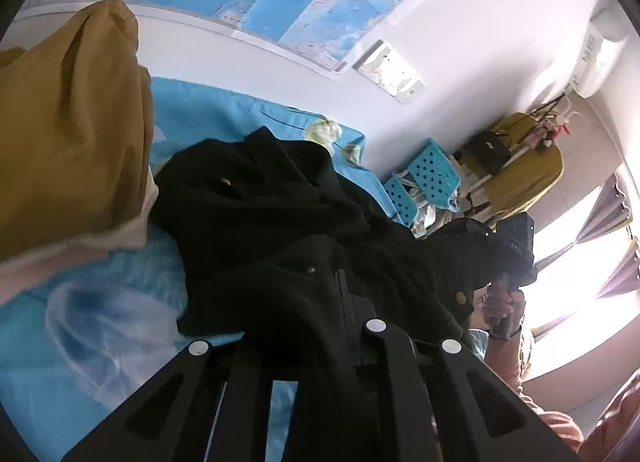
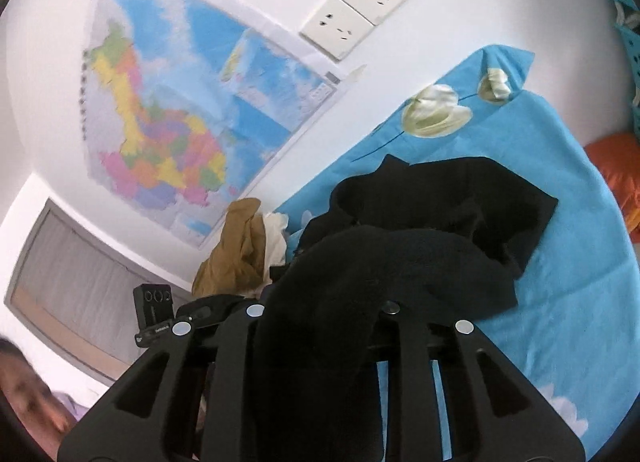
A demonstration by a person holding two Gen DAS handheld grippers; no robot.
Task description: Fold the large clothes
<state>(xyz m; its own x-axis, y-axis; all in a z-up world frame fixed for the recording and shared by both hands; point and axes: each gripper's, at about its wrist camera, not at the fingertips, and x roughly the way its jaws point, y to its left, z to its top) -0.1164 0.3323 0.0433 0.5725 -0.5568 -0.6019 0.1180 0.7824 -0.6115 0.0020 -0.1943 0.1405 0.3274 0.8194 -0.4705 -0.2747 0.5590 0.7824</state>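
A large black garment (image 1: 280,198) with small metal buttons hangs lifted between both grippers above the blue bed sheet (image 1: 80,326). My left gripper (image 1: 343,290) is shut on one bunched edge, and the cloth drapes over its fingers. In the right wrist view the same black garment (image 2: 400,262) is heaped over my right gripper (image 2: 320,310), which is shut on it; the fingertips are hidden by cloth. The rest trails onto the sheet (image 2: 560,262). The right gripper (image 1: 516,238), held in a hand, shows at the right of the left wrist view. The left gripper (image 2: 154,314) shows at the lower left of the right wrist view.
A mustard garment (image 1: 68,134) lies piled on the bed by the wall, mustard garment (image 2: 236,254) beside white cloth. Maps (image 2: 168,110) and wall sockets (image 2: 360,2) are on the wall. Blue perforated baskets (image 1: 428,170) and a clothes rack (image 1: 524,158) stand past the bed. An orange pillow (image 2: 616,170) lies at the far edge.
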